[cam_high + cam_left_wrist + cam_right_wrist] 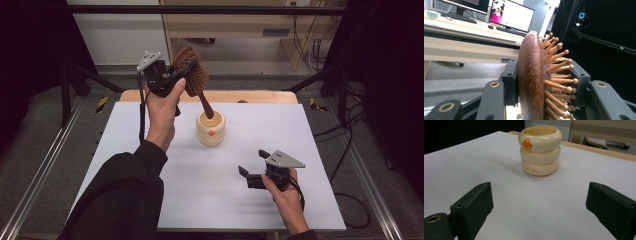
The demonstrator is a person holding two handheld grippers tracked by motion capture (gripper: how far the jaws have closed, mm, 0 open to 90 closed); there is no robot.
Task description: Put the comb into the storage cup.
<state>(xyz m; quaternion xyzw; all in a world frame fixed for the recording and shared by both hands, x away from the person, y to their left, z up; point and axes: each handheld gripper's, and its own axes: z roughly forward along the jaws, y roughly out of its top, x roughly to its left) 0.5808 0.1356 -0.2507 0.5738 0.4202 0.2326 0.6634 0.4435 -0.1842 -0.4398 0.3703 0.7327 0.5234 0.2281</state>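
White sheeting covers the table (150, 165), on which a cream ring-shaped cup (210, 128) with an orange mark stands mid-surface, well apart from any other object. Left gripper (181, 75) is raised above the far edge, jaws clamped across the head of a wooden hairbrush (192, 75) whose handle tip points down at the cup mouth; contact there is not discernible. Right gripper (254, 164) rests low near the table, jaws spread wide and empty, facing the cup; desks and monitors (510, 15) stand behind.
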